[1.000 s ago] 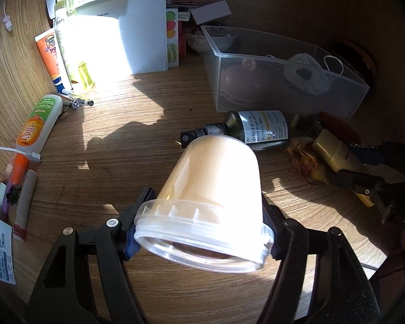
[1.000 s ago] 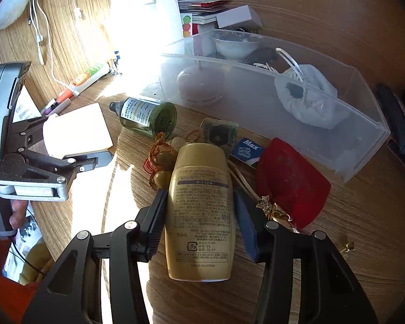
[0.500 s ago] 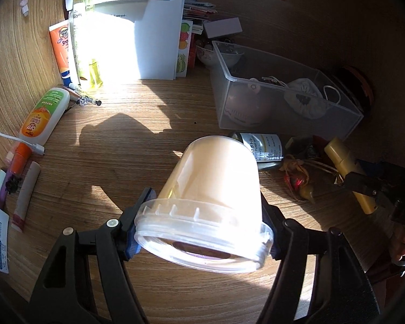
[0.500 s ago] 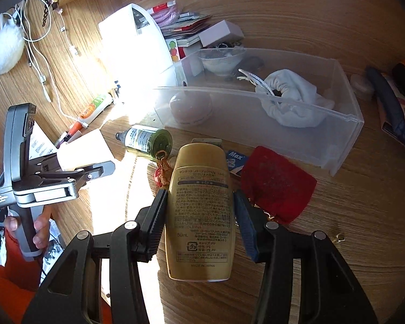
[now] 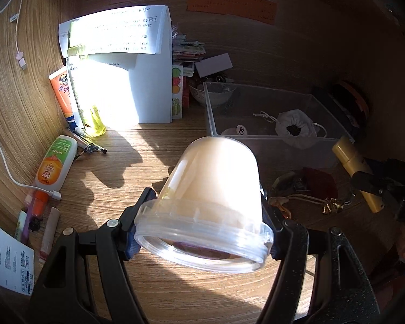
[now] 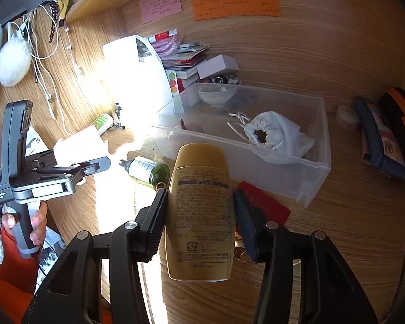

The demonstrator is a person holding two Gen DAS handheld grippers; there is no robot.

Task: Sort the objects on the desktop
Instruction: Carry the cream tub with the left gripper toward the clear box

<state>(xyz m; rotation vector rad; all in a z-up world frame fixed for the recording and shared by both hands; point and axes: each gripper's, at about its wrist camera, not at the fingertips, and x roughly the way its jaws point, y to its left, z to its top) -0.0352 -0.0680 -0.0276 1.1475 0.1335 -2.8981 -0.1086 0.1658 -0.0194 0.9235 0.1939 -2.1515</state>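
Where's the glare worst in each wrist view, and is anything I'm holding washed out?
Left wrist view: sunlight blows out the white file holder; the cream jar reads clearly. Right wrist view: the same holder and the desk strip beside it flare white; the gold bottle label stays legible.

Translucent plastic bin (image 6: 297, 178) (smooth), woodgrain desk (image 5: 116, 178)

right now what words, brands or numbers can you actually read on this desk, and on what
"OFF!": white bottle with orange label, lying at the desk's left edge.
"SPORT", partly hidden: orange sunscreen tube standing by the white file box.
"60mL" and "MADE IN JAPAN": gold bottle in the right claw; its other print is too small to read.
Pink, green and orange wall notes, green glass bottle label, receipt: handwriting and print too small or blurred.
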